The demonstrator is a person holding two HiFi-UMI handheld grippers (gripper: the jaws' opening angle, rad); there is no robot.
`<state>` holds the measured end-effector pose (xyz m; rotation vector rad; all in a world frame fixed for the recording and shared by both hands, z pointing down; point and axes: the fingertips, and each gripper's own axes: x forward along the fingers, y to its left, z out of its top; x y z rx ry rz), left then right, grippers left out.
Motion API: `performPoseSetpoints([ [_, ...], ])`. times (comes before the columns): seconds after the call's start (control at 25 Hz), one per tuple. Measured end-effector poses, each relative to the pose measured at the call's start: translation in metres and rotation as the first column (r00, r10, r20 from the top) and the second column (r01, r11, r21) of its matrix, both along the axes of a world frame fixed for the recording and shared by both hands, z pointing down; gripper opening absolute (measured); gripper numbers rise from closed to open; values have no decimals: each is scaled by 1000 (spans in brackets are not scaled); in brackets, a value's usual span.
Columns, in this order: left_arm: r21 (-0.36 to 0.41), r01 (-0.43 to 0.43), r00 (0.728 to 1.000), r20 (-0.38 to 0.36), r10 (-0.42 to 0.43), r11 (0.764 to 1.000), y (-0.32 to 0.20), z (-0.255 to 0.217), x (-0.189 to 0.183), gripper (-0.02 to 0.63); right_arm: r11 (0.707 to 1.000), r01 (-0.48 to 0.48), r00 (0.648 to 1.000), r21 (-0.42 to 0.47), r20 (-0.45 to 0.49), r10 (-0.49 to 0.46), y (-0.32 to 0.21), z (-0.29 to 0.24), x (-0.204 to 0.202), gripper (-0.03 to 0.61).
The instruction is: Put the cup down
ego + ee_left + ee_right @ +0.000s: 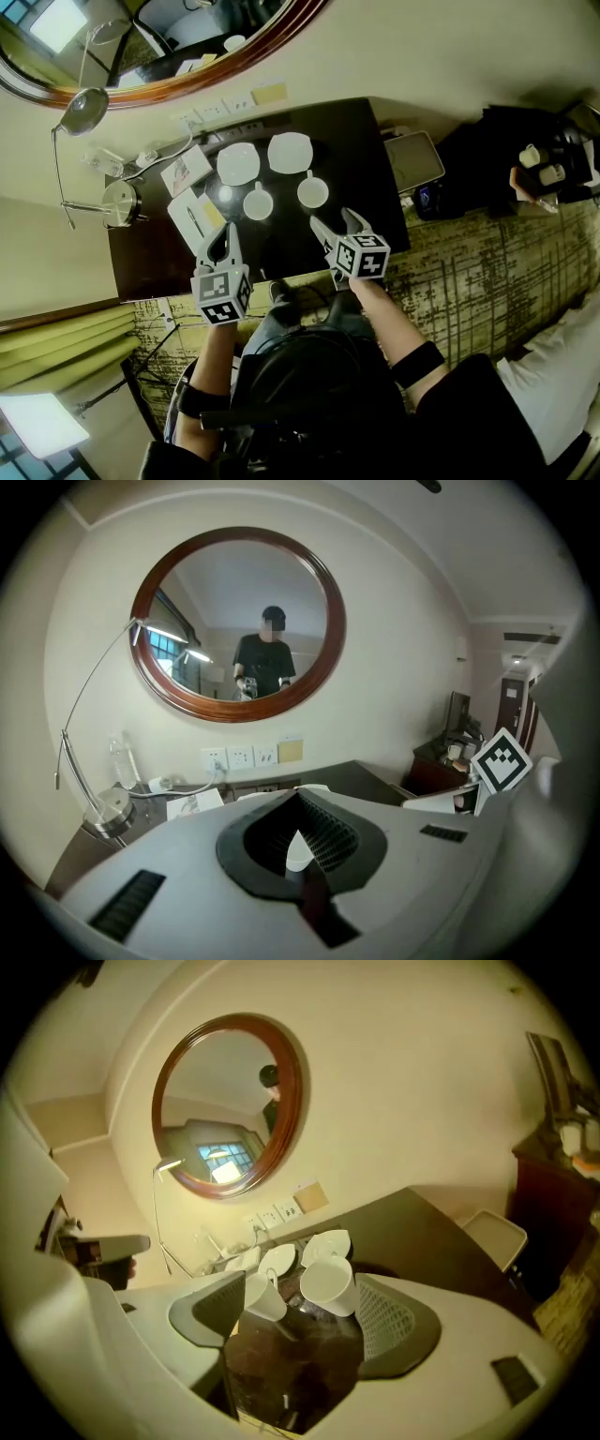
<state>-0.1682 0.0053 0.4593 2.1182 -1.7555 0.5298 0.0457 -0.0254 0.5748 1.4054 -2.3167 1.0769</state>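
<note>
White cup (312, 191) upright on dark table (370, 159), beside second cup (258, 202). Right gripper (334, 221) jaws wide, pads off cup: set-down looks done. Next: draw straight back without clipping cup. Left gripper (221, 242) closed, empty.

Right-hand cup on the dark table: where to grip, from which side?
Span the round wall of the right-hand cup just below the rim, right gripper coming from the person's side. It stands upright, and its handle seems to point away toward the saucer, so the near wall is bare.
</note>
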Motion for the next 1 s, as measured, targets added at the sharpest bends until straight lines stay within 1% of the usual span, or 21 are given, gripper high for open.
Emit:
performPoseSetpoints([
  [0.08,-16,-8,1000,-2,8,1000,3,3,1,0,998,61,994,25,-97,-59,0,7,-6,417],
  [0.12,-21,-9,1000,-2,8,1000,5,4,1,0,995,94,986,37,-141,-88,0,7,-10,432],
  [0.2,-19,-1,1000,2,1,1000,6,5,-3,0,987,152,965,59,-224,-135,-3,10,-18,440],
  [0.32,-9,15,1000,11,-14,1000,6,8,-10,0,976,205,935,68,-307,-175,-9,23,-23,467],
  [0.48,-22,19,1000,9,-19,1000,7,15,-13,0,971,225,917,81,-355,-183,-23,38,-30,466],
  [0.64,-26,46,999,-2,-46,999,7,24,-17,0,971,224,902,81,-393,-175,-37,56,-31,488],
  [0.76,-30,32,999,-11,-33,999,7,32,-15,0,969,231,889,88,-425,-173,-48,67,-32,507],
  [0.84,-33,33,999,-12,-33,999,8,37,-16,0,967,239,884,93,-432,-177,-56,72,-35,514],
  [1.0,-37,76,997,-14,-77,996,8,47,-26,0,963,258,879,81,-433,-199,-66,92,-43,514],
])
